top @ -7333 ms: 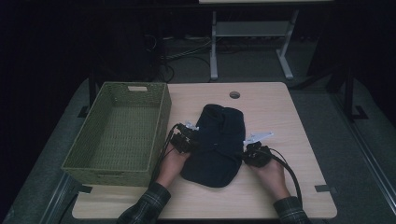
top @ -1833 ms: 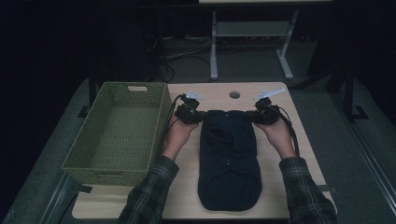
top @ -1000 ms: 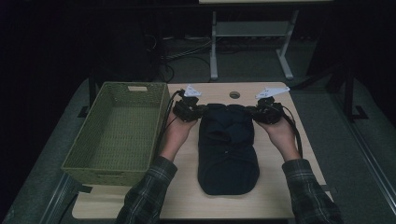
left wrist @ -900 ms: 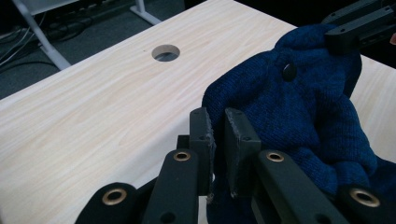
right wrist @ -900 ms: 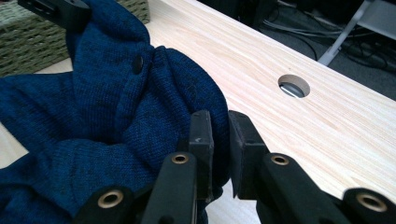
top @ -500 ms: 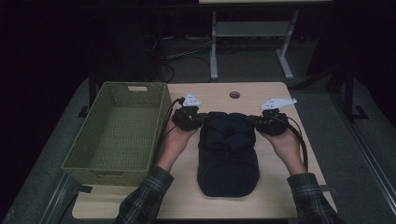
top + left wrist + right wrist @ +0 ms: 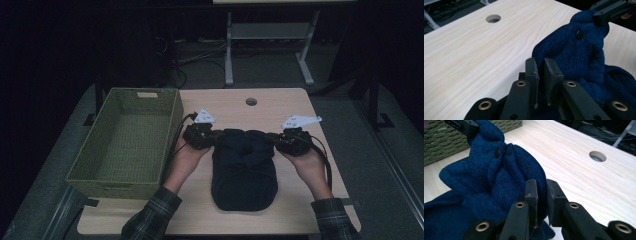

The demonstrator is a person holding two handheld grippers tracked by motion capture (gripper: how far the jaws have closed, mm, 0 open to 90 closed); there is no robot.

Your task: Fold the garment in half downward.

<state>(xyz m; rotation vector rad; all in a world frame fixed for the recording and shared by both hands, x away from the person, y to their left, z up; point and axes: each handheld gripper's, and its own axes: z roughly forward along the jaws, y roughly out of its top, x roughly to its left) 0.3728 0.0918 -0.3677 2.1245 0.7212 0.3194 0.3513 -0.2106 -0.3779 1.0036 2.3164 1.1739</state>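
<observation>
A dark blue knit garment point(image 7: 244, 172) with a button lies folded on the wooden table point(image 7: 225, 107), its far edge raised and bunched. My left gripper point(image 7: 216, 138) holds the far left corner and my right gripper point(image 7: 274, 140) the far right corner. In the left gripper view the jaws point(image 7: 541, 71) pinch a fold of the blue garment point(image 7: 579, 57), with the right gripper point(image 7: 610, 10) across from it. In the right gripper view the jaws point(image 7: 541, 192) clamp the garment point(image 7: 496, 180), and the left gripper point(image 7: 464, 126) shows at the top left.
An empty green woven basket point(image 7: 125, 142) stands at the table's left, close to my left hand. A round cable hole point(image 7: 251, 102) sits near the table's far edge. Bare wood lies beyond the garment. Desk legs and cables stand on the floor behind.
Both grippers had carried the garment's edge to the far side; over the last half second they drew it back slightly toward the person, bunching it.
</observation>
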